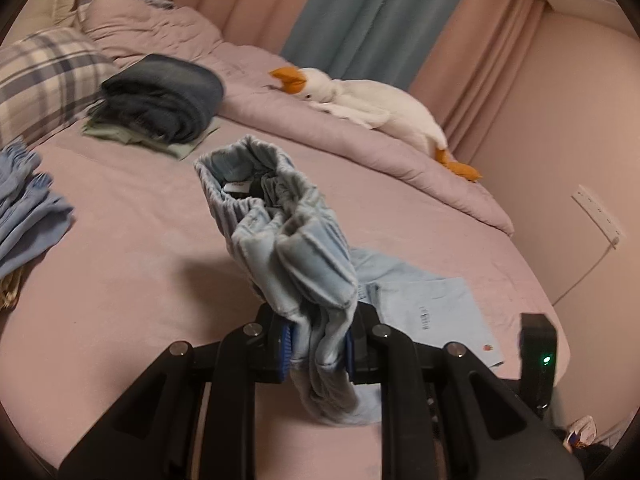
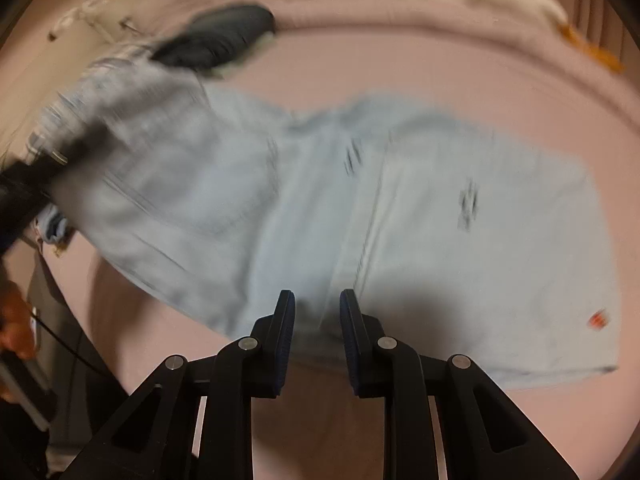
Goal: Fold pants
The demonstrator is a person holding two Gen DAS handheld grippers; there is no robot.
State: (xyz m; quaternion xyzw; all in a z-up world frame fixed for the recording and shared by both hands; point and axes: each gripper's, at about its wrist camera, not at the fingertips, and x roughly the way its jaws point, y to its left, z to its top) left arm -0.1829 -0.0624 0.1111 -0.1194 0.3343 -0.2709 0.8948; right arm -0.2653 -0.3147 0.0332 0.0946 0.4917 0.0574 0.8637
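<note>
Between your left gripper (image 1: 318, 346) fingers sits the bunched waistband end of the light-blue pants (image 2: 440, 208), lifted; the legs lie flat on the bed (image 1: 140, 220). Right gripper (image 2: 317, 338) hovers over them, fingers narrow, empty. Judged mid-fold: carry the waistband over the legs, lay flat. Beyond: folded dark clothes (image 1: 164, 96), plush goose (image 1: 372, 108), curtains (image 1: 380, 12).

- Small dark print on the light blue pants (image 1: 425, 323): too small to read.
- Label inside the waistband (image 1: 236, 188): unreadable.
- No other text can be read.
</note>
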